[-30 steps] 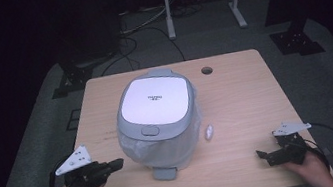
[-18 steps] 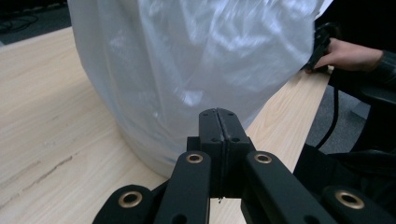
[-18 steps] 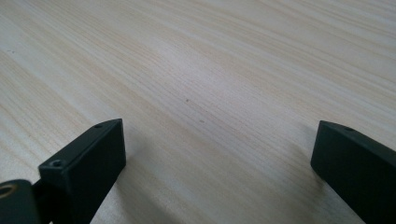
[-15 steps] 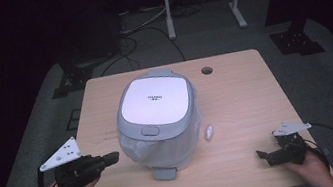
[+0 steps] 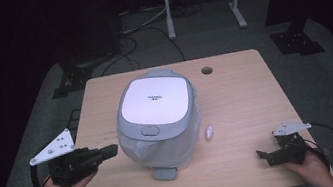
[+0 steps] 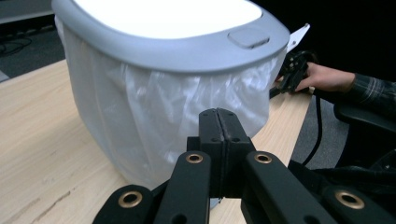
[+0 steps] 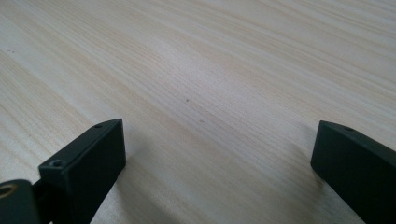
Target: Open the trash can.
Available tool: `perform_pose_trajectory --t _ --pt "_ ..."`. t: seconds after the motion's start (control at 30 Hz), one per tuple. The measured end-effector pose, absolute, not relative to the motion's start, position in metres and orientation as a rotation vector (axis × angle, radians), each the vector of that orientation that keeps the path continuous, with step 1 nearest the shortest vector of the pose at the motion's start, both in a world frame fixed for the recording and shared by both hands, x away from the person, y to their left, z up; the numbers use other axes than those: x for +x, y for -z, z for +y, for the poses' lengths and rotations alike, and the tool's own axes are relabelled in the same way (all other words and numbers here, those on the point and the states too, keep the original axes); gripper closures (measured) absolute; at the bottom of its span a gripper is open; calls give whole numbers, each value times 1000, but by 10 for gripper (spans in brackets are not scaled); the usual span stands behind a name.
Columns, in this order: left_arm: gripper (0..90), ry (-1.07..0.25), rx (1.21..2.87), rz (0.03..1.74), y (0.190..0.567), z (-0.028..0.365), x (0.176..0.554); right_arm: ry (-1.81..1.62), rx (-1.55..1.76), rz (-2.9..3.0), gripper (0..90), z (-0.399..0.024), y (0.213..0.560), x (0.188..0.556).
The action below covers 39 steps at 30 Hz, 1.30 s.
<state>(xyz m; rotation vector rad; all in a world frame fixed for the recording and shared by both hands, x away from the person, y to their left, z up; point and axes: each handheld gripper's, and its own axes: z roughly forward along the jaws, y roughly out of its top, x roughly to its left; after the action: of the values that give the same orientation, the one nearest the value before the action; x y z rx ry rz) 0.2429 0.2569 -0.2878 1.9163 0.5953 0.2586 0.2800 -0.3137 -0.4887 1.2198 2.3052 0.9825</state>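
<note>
stage: barely begun, judging by the untouched bin | bin [image 5: 158, 117]: mid-surface [image 5: 247, 106], lid down, liner on | left gripper [image 5: 108, 152]: clenched, empty, just left of bin | right gripper [image 5: 264, 155]: released, empty, well right of bin | left: open lid, handle liner

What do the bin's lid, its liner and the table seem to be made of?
The lid looks like moulded plastic: a smooth grey rim around a glossy white panel that reflects light. The liner looks like thin translucent white plastic film, creased and gathered under the rim. The table looks like pale wood or a wood-look laminate with a matt finish; its grain lines show close up.
</note>
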Motion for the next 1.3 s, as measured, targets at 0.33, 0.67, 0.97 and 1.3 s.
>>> perform_pose_trajectory --t 0.33,0.67,0.97,1.3 --pt "900 -255 1899 559 272 247 245 -982 1220 2305 21 -314 489 280" --pt "900 -253 1887 503 260 230 251 -983 1220 2305 21 -314 489 280" --pt "900 -244 1886 454 254 211 256 -983 1220 2305 21 -314 489 280" --pt "900 -218 1917 424 259 191 263 -983 1222 2305 21 -314 489 280"
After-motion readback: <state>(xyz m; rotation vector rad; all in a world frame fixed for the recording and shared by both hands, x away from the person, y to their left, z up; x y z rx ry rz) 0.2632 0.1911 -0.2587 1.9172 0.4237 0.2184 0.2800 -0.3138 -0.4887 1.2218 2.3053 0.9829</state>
